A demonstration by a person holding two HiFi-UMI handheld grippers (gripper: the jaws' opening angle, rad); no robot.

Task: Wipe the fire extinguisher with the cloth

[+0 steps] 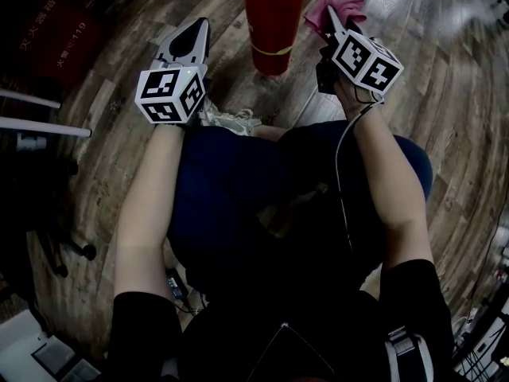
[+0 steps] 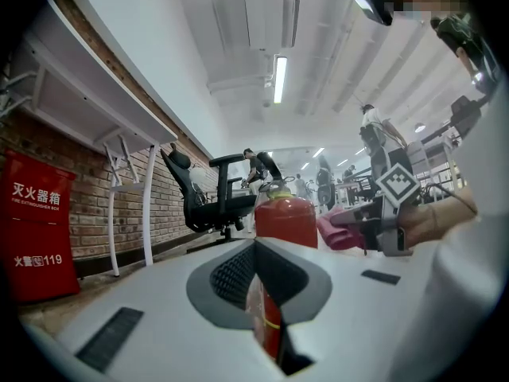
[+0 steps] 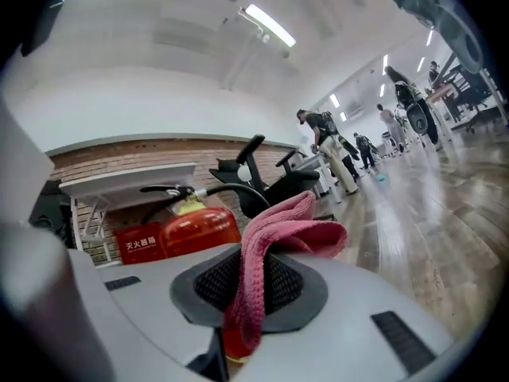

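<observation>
A red fire extinguisher (image 1: 274, 18) stands upright on the wooden floor ahead of my knees. My right gripper (image 1: 328, 18) is shut on a pink cloth (image 1: 337, 8), held just right of the cylinder, close to it or touching it. In the right gripper view the cloth (image 3: 274, 233) drapes over the jaws of the right gripper (image 3: 253, 270), with the extinguisher (image 3: 187, 225) beyond on the left. My left gripper (image 1: 199, 29) hovers left of the cylinder, jaws together and empty. From the left gripper (image 2: 256, 249) view the extinguisher (image 2: 286, 217) stands straight ahead, with the cloth (image 2: 336, 229) at its right.
A red fire extinguisher box (image 2: 36, 233) stands against the brick wall at left, under a white table (image 2: 103, 110). A black office chair (image 2: 211, 201) is behind the extinguisher. A white shoe (image 1: 231, 121) and the person's dark-clothed legs lie just below the grippers. People stand far off.
</observation>
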